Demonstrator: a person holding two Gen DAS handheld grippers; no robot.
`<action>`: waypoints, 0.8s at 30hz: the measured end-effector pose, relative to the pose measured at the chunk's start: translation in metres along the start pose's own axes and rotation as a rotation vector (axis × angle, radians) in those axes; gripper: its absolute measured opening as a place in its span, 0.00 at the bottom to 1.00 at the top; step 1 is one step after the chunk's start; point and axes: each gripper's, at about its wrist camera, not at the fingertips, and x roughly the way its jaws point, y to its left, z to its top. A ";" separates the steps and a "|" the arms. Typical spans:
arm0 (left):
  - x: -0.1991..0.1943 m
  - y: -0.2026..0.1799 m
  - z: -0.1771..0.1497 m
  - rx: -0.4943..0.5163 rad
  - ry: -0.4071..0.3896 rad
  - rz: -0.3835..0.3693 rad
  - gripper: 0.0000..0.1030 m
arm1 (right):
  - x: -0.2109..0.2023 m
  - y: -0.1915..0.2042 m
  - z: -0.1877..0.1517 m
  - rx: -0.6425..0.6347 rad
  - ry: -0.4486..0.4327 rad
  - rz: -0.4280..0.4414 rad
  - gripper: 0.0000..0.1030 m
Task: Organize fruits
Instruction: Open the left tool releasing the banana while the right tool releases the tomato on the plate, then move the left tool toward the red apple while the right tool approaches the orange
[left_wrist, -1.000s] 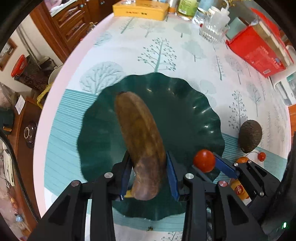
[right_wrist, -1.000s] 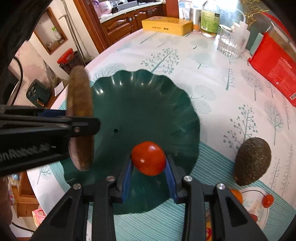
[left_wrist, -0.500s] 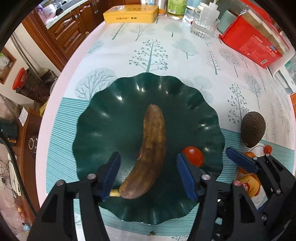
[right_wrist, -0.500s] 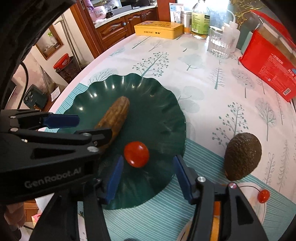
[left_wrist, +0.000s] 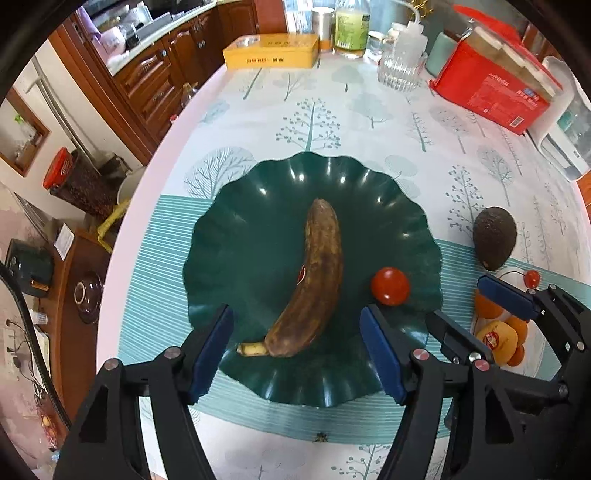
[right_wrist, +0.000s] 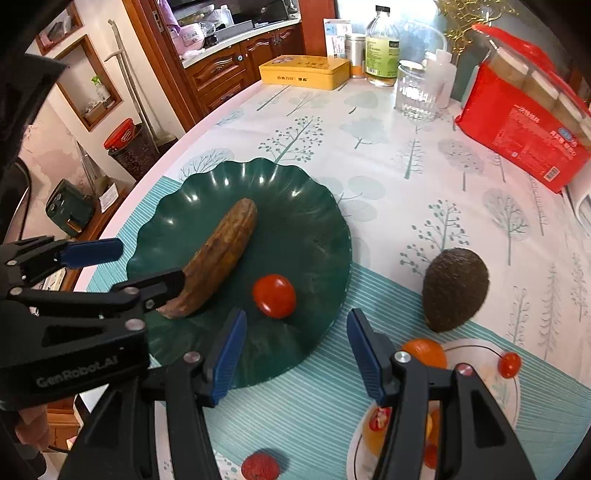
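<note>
Fingers of the left gripper (left_wrist: 295, 354) are spreading apart with nothing pinched, the brown banana (left_wrist: 314, 280) they clasped a second ago now lying loose in the green plate (left_wrist: 236, 236), stem toward 6 o'clock. The right gripper (right_wrist: 293, 354) stands released too; its tomato (right_wrist: 274, 296) rests on the plate at 4 o'clock from the banana. Two fruits look delivered, while the avocado (right_wrist: 456, 290), at 3 o'clock off the plate, probably comes next.

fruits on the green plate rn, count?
2. A browned banana lies across the middle of the green plate; a cherry tomato sits beside it near the rim. Neither is between any fingers. The avocado is off-plate.
</note>
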 end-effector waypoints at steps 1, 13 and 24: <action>-0.004 -0.001 -0.002 0.004 -0.008 0.001 0.69 | -0.004 0.000 -0.002 0.003 -0.003 -0.009 0.55; -0.055 -0.017 -0.031 0.048 -0.126 -0.039 0.69 | -0.058 -0.008 -0.030 0.047 -0.061 -0.060 0.55; -0.085 -0.049 -0.060 0.118 -0.140 -0.117 0.70 | -0.116 -0.033 -0.066 0.152 -0.140 -0.093 0.55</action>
